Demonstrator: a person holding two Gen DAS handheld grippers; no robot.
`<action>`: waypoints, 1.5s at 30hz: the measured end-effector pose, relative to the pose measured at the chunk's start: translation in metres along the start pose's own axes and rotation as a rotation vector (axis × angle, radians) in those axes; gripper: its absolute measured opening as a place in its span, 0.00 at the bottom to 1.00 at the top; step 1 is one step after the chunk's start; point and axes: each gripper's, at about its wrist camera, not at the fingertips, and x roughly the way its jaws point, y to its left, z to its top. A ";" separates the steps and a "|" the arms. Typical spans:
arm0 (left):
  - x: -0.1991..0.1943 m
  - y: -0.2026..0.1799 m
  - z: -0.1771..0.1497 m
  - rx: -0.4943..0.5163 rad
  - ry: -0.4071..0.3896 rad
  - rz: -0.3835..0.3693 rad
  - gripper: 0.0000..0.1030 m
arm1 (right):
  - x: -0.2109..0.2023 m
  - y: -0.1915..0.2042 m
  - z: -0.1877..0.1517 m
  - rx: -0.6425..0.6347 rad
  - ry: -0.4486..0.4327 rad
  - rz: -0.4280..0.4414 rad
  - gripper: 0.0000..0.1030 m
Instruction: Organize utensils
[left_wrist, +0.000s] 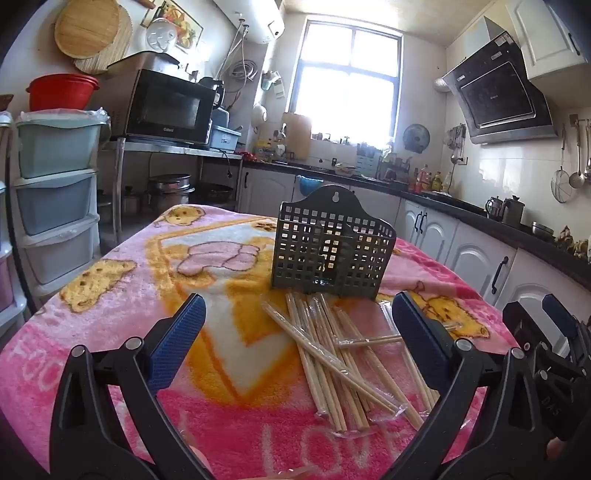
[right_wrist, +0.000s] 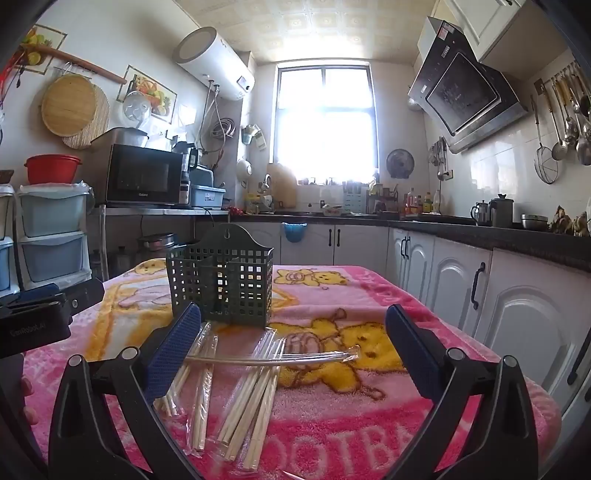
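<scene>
My left hand-held gripper (left_wrist: 299, 332) and right hand-held gripper (right_wrist: 293, 343) both spread wide, empty, over wrapped chopsticks (left_wrist: 332, 362) before the holder (left_wrist: 332, 247).

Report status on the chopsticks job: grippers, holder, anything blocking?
Left gripper and right gripper open, empty. Wrapped chopsticks loose on blanket, none in holder. Holder upright just behind pile. Nothing in the way.

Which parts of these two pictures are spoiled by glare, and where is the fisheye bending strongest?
Left wrist view: the window is blown out white, hazing the counter below it; cabinets bow near the right edge. Right wrist view: the window glares the same, washing out the ceiling; the chopsticks stay sharp.
</scene>
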 end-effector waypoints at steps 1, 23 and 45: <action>0.000 0.000 0.000 0.003 0.001 0.002 0.91 | 0.000 0.000 0.000 0.001 0.002 0.001 0.94; 0.000 0.000 0.000 0.005 0.000 0.001 0.91 | 0.000 0.000 -0.001 0.005 -0.002 0.002 0.94; 0.000 0.000 0.000 0.004 0.001 0.001 0.91 | -0.005 0.001 0.004 0.003 -0.009 0.001 0.94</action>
